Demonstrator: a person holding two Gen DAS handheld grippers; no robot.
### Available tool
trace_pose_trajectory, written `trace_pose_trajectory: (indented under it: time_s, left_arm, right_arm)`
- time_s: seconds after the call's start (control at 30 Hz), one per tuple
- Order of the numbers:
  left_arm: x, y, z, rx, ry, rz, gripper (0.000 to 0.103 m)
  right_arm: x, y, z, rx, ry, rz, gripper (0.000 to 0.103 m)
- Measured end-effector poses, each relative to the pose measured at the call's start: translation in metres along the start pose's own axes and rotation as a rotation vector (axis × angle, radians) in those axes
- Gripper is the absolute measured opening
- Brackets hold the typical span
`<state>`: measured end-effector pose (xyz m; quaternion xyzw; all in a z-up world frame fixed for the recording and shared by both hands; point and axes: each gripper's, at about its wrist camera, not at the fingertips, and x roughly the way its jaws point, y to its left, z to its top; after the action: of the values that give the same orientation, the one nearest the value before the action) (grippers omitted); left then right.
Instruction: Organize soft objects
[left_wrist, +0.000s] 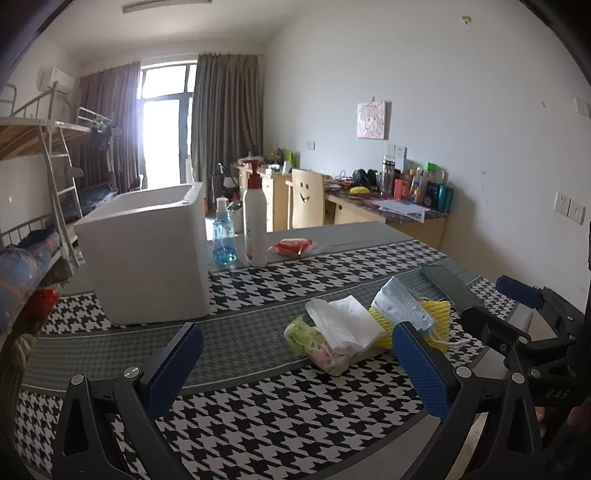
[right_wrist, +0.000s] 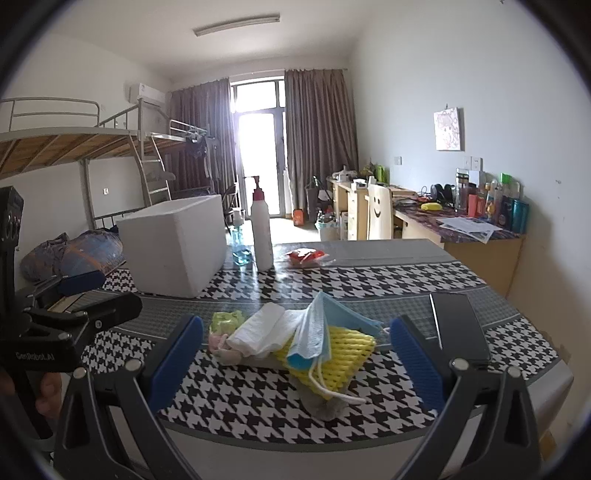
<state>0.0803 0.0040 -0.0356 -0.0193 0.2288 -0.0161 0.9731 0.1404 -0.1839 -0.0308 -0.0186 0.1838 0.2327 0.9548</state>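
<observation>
A heap of soft things lies on the houndstooth table: a blue face mask (right_wrist: 317, 332) draped over a yellow foam net (right_wrist: 343, 350), a folded white tissue (right_wrist: 262, 328), and a green crumpled bag (right_wrist: 225, 319). In the left wrist view I see the same white tissue (left_wrist: 343, 321), yellow foam net (left_wrist: 436, 314) and face mask (left_wrist: 402, 302). My left gripper (left_wrist: 295, 354) is open, low over the table, with the heap just ahead and right. My right gripper (right_wrist: 295, 347) is open with the heap between and just beyond its blue pads. A white foam box (left_wrist: 144, 251) stands open at the back left.
Beside the foam box (right_wrist: 177, 243) stand a white pump bottle (right_wrist: 261, 232) and a blue spray bottle (right_wrist: 240, 243), with a red packet (right_wrist: 306, 256) to their right. A dark phone (right_wrist: 458, 325) lies at the right. Desks, a chair and a bunk bed fill the room behind.
</observation>
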Motion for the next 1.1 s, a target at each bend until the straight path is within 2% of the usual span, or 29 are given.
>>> trace_pose_trajectory:
  time_s: [0.37, 0.63, 0.77, 0.93, 1.1]
  left_arm:
    - [0.025, -0.007, 0.009, 0.003, 0.051, -0.031, 0.102]
    - [0.055, -0.003, 0.009, -0.02, 0.125, -0.02, 0.102]
    - [0.068, 0.002, 0.006, -0.051, 0.162, -0.024, 0.102]
    - [0.08, 0.001, 0.004, -0.057, 0.2, -0.024, 0.094]
    - [0.089, 0.004, 0.003, -0.075, 0.225, -0.022, 0.091]
  right_arm:
    - [0.015, -0.009, 0.005, 0.004, 0.035, -0.001, 0.102]
    - [0.026, -0.017, 0.009, 0.008, 0.05, -0.002, 0.102]
    - [0.036, -0.02, 0.008, 0.012, 0.079, 0.002, 0.098]
    - [0.046, -0.023, 0.009, 0.02, 0.108, 0.023, 0.092]
    - [0.052, -0.023, 0.008, 0.019, 0.128, 0.038, 0.089]
